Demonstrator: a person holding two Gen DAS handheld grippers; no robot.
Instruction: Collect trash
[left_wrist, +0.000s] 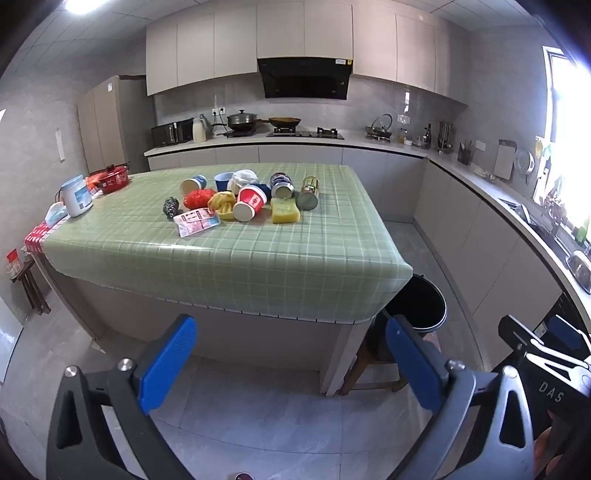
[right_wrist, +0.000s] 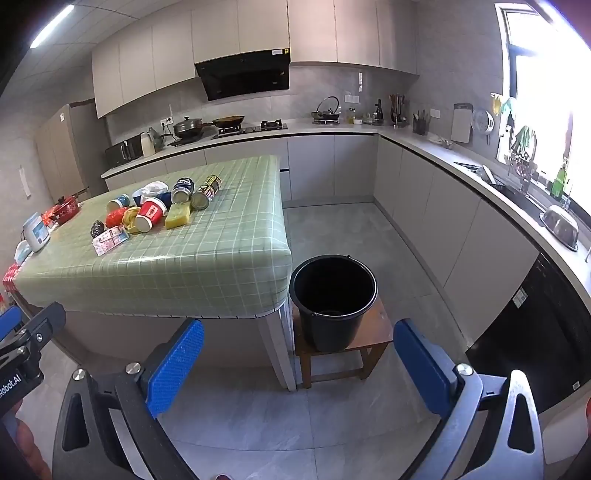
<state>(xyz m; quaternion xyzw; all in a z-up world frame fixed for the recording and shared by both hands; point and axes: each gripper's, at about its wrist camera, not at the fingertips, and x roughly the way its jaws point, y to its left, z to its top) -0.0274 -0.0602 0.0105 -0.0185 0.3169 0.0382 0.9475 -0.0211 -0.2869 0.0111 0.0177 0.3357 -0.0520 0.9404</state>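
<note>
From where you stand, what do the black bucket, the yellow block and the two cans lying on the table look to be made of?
Black bucket: probably plastic, smooth with a dull sheen and a thin handle at the rim.
Yellow block: looks like sponge or foam, matte and rough-surfaced.
Two cans: likely metal, with shiny silver ends and printed labels.
Table cover: seemingly glossy vinyl, since it reflects light.
</note>
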